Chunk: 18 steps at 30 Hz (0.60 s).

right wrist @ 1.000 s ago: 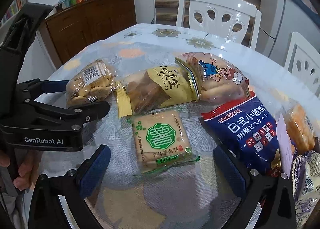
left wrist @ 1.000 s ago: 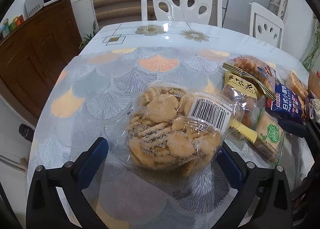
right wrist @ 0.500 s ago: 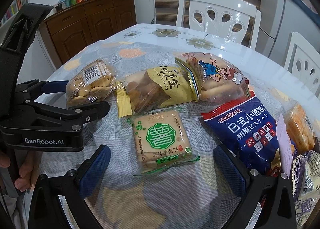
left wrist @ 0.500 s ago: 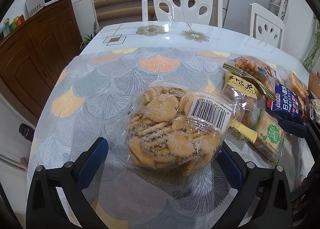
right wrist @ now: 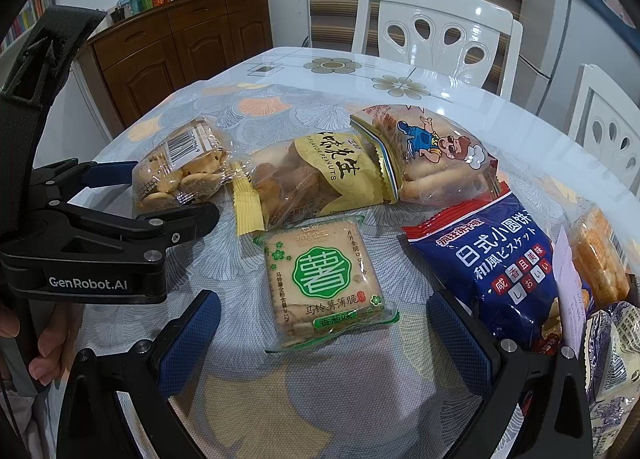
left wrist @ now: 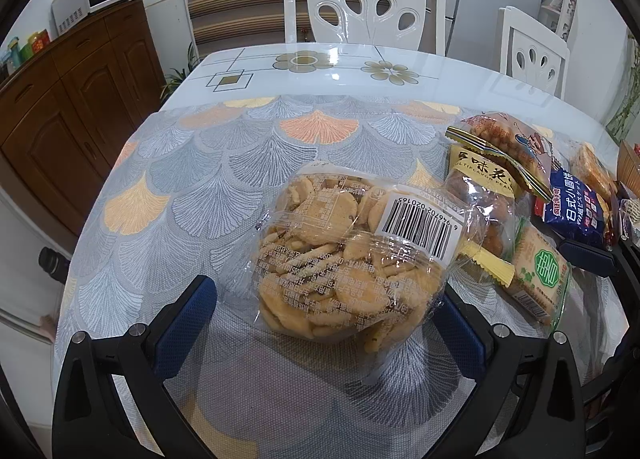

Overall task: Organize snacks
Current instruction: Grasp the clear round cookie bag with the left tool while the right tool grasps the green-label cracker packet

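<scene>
Snacks: clear bag (left wrist: 352, 255) holds round biscuits, between spread left gripper (left wrist: 332, 323).

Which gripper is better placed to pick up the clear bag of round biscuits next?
Left. The left gripper is open with the biscuit bag between its fingers; the right gripper faces the green-label cracker pack.

Tablecloth (left wrist: 248, 163): grey fan pattern w/ orange, yellow. Biscuit bag (right wrist: 500, 259): navy/red. Cracker pack (right wrist: 324, 279): cream, green logo.

Clear biscuit bag (left wrist: 344, 255) flat, beside peanut pkt (left wrist: 486, 195).
</scene>
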Available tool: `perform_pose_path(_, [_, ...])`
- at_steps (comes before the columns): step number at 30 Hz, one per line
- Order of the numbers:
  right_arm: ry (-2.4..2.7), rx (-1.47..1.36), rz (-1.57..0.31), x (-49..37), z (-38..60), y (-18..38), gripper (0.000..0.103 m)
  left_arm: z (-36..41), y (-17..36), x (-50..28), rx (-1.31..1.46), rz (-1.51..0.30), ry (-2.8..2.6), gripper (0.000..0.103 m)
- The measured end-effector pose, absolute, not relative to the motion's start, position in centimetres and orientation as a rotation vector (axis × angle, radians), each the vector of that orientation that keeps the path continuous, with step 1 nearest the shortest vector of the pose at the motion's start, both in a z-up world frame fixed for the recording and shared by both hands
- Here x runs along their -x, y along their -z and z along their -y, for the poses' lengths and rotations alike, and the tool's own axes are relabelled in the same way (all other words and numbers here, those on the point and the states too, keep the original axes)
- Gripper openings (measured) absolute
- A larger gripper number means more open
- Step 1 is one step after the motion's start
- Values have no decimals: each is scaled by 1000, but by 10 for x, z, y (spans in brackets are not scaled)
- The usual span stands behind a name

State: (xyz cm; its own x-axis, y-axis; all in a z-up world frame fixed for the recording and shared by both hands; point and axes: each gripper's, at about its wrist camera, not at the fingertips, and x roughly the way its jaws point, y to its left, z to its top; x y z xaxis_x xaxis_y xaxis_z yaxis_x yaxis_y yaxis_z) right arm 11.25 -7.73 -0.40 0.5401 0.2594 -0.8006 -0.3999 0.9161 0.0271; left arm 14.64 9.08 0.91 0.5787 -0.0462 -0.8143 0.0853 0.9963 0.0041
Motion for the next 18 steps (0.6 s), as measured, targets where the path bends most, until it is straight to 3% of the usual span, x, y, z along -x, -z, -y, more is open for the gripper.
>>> perform_pose_path(14, [-423, 147, -906, -113, 76, 0, 102, -78, -22, -152, -42, -869, 193, 103])
perform_pose_path(15, [-432, 139, -896, -113, 77, -2, 99, -77, -22, -152, -41, -866, 200, 101])
perform_pose_path(16, [-436, 132, -879, -112, 77, -4, 82, -78, -23, -151, -34, -858, 213, 88])
perform_pose_path(17, [-420, 131, -860, -110, 79, -7, 53, -79, -25, -149, -24, -844, 218, 77])
perform_pose_path(18, [-425, 125, -854, -110, 80, -7, 49, -81, -26, -149, -11, -834, 217, 71])
